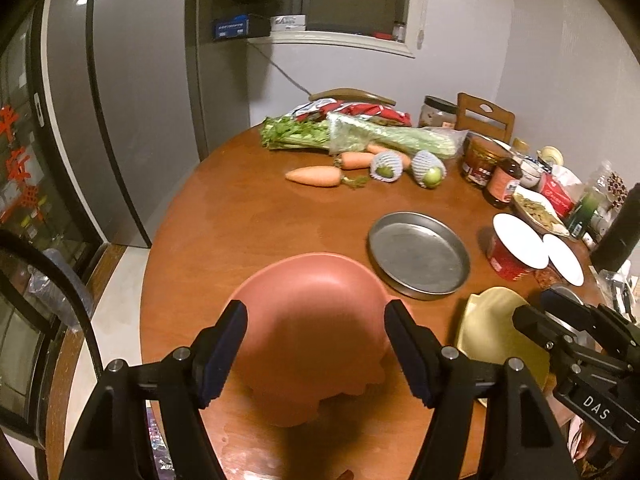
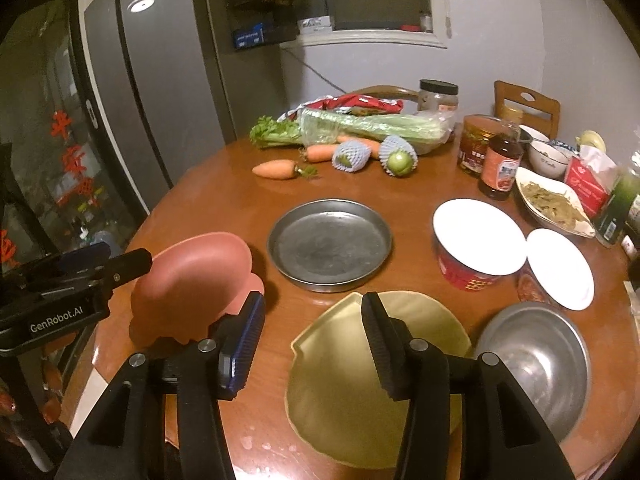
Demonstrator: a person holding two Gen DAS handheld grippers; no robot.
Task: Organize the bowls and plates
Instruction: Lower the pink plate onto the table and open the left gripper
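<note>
On the round brown wooden table (image 2: 224, 208), a pink plastic bowl (image 1: 316, 320) lay below the left gripper (image 1: 316, 352), whose jaws stood apart, holding nothing. The right gripper (image 2: 312, 344) hung likewise part-open and empty over a yellow-gold flat plate (image 2: 352, 400). A shallow round grey metal pan (image 2: 330, 246) sat at twelve o'clock from that plate, and a steel bowl (image 2: 536, 364) at three o'clock, just beside it.

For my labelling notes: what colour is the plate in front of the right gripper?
Yellow-gold plate, clearest in the right wrist view.
</note>
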